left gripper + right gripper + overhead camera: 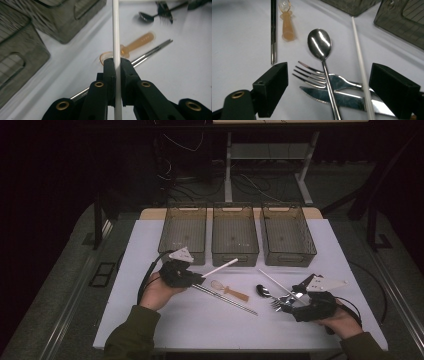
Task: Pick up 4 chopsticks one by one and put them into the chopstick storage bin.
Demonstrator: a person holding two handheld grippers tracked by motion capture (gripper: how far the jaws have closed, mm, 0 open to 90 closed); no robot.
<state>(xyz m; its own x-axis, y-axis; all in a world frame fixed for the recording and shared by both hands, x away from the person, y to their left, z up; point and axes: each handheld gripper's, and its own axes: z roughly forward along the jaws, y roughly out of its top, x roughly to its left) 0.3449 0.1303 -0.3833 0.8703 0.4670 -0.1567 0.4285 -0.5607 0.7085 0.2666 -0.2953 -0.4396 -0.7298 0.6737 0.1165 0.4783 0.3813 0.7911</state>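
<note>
Dark floor with loose cables surrounds a white counter (pixel 165 320) whose far edge carries three translucent grey mesh bins (pixel 235 237) side by side. On the bare white surface nearer the person lie one pair of metal chopsticks (pixel 225 299), one small amber plastic spoon (pixel 229 291), one shiny steel spoon (pixel 320 45), one steel fork (pixel 312 75), one steel table knife (pixel 342 97) and one thin white stick (pixel 360 62) resting loose beside that cutlery. The steel spoon's handle crosses over the fork and knife, which lie together.

A second thin white stick (pixel 115 30) is off the counter, pinched between the pressed-together jaws of the left hand-held gripper (pixel 116 67), its free end pointing toward the bins. The right hand-held gripper (pixel 328 85) has its jaws spread wide, one each side of the fork, knife, steel spoon and loose stick, with neither pad pressing on anything. Open white surface lies along the near edge and the left edge of the counter.
</note>
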